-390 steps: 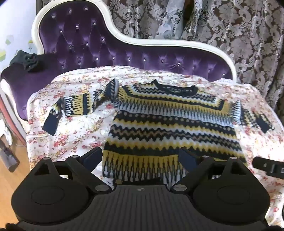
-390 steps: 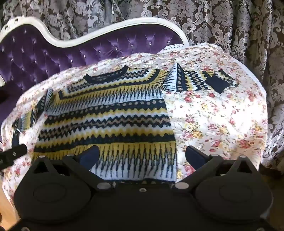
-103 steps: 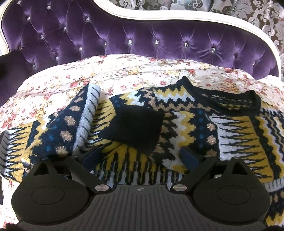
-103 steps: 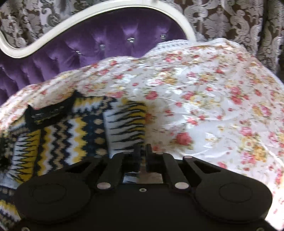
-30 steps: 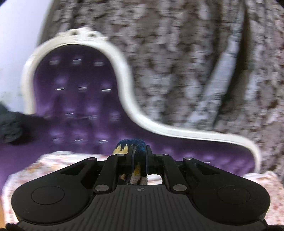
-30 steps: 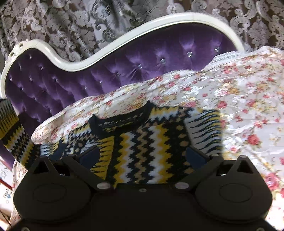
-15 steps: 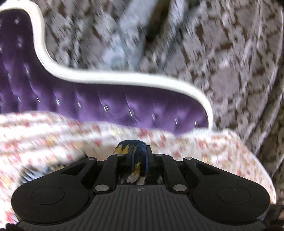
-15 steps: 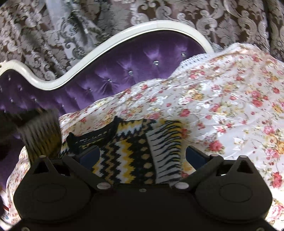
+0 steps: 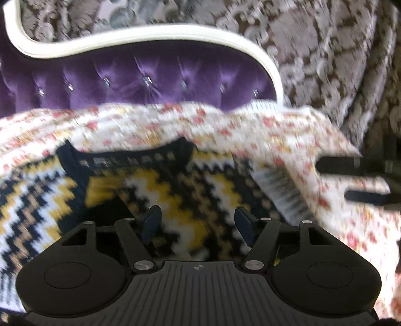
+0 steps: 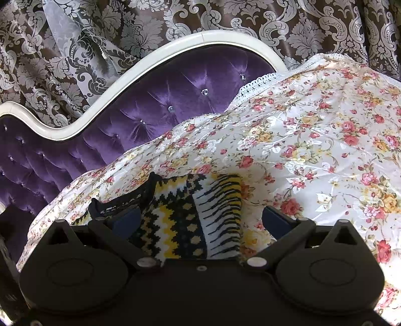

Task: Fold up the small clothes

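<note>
A knitted sweater (image 9: 160,190) with navy, yellow and white zigzags lies folded on a floral cloth (image 9: 250,130), its navy collar (image 9: 122,158) toward the sofa back. My left gripper (image 9: 198,223) hovers low over the sweater with its jaws opening. The knit lies under the gap and the pads do not press it. In the right wrist view the folded right edge of the sweater (image 10: 190,220) sits between the wide-apart fingers of my right gripper (image 10: 200,220), which is open and holds nothing. The right gripper (image 9: 333,180) also shows at the right edge of the left view.
The cloth (image 10: 313,150) covers a purple tufted sofa (image 10: 175,100) with a white curved frame (image 9: 150,32). Patterned brown and silver curtains (image 10: 225,20) hang behind. The cloth drops off at the right end of the sofa.
My left gripper came down from high in front of the curtain to just above the sweater and let go of the knitted fold it was pinching. The right gripper drifted slightly sideways, still open.
</note>
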Demonstrator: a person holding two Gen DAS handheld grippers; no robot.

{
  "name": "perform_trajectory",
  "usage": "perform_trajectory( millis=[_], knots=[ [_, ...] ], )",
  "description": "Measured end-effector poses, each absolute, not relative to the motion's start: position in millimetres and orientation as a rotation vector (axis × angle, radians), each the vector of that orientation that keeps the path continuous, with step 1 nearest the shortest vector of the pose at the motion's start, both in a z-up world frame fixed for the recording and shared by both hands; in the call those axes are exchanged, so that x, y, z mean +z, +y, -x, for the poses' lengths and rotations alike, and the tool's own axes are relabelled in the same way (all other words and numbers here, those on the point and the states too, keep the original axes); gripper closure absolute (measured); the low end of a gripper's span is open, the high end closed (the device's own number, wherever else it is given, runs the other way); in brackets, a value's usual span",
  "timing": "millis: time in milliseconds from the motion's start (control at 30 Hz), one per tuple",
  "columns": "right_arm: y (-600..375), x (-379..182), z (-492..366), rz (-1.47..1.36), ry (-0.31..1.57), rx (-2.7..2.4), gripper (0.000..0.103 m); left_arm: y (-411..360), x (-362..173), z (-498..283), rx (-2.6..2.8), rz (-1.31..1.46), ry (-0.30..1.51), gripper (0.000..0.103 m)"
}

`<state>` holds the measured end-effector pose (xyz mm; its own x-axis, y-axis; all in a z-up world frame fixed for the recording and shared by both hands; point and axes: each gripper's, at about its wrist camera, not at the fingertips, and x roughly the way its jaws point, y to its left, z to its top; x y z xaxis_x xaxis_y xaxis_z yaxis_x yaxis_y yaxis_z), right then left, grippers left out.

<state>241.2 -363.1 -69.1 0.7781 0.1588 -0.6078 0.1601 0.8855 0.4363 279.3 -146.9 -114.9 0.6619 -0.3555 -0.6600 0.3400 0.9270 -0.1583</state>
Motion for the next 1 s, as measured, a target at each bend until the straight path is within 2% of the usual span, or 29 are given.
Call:
perform_trajectory(
  millis=[67, 267, 400, 533, 800, 1000],
  knots=[
    [-363.5, -69.1, -241.2, -0.491, 0.687, -0.003, 0.000, -149.5, -120.5, -273.5, -0.416, -0.005, 0.741, 0.033],
    [-365.7, -69.4, -241.2, -0.497, 0.686, -0.012, 0.000, -135.8, -103.0, -250.4, -0.449, -0.051, 0.673, 0.033],
    [-362.2, -69.6, -241.6, -0.479, 0.682, -0.004, 0.000, -106.8, -83.1, -237.1, -0.380, -0.069, 0.598, 0.033],
    [-347.5, -69.1, -243.7, -0.429, 0.678, 0.027, 0.000, -67.5, -76.7, -242.9, -0.209, -0.069, 0.605, 0.032],
    [-301.1, -67.8, -246.4, -0.240, 0.647, 0.101, 0.000, 2.4, -112.1, -270.1, 0.059, -0.017, 0.729, 0.032],
    [-264.9, -70.9, -242.7, -0.074, 0.604, 0.147, 0.000, 9.4, -129.1, -262.5, 0.040, -0.038, 0.680, 0.026]
  ],
)
